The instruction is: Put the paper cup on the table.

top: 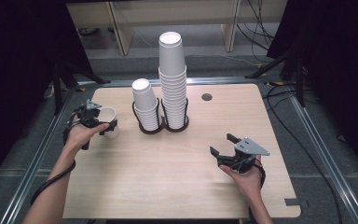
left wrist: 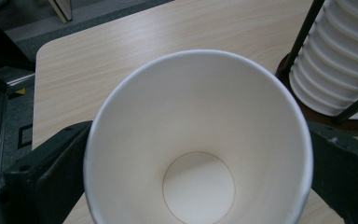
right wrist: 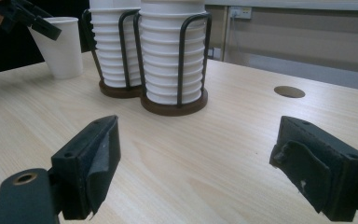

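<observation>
The right gripper (top: 223, 144) hovers low over the near right surface (top: 168, 172), jaws wide, nothing between them. At far left, a cup (top: 110, 119) stands upright and hollow on the surface between the left gripper's (top: 103, 122) spread jaws. Just right of it, two wire holders (top: 173, 125) carry stacked cups (top: 172, 79).

High view: fixed above near edge, facing forward and down over whole pale wooden desk (top: 177, 177).
Left gripper view: very close, looking down into single white paper cup (left wrist: 198, 140).
Right gripper view: low, near desktop, level.
Shared by all: two white paper cup stacks in black wire holders (top: 161, 100) (left wrist: 340, 70) (right wrist: 151, 51).
</observation>
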`<action>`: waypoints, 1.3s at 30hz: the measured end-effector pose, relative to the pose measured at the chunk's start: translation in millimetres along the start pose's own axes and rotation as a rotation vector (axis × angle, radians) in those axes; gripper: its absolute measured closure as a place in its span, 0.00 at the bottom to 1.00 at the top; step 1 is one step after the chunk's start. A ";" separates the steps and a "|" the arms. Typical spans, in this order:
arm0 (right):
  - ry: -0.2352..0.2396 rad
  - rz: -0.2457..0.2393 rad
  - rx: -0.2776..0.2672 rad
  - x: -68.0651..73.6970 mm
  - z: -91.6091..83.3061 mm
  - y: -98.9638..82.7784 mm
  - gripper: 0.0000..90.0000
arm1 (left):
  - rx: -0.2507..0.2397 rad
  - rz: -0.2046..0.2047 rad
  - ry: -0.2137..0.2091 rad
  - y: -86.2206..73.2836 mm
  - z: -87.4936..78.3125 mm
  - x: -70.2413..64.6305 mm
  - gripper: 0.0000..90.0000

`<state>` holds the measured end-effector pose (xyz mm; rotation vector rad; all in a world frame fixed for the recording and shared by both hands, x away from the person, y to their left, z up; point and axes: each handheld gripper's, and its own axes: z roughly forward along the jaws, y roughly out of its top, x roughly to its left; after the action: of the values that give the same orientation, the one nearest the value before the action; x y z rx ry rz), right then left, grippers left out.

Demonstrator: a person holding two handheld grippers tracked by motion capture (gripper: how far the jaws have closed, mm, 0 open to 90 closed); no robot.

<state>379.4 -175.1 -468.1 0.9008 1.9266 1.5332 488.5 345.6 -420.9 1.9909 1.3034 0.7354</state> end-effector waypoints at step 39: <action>-0.012 0.017 0.024 1.3 -3.6 0.5 0.17 | -0.246 -0.127 0.009 -49.6 -64.0 -30.9 0.00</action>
<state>376.0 -176.3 -466.7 0.9371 1.9376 1.5139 401.8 345.1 -421.0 1.6954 1.2661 0.8032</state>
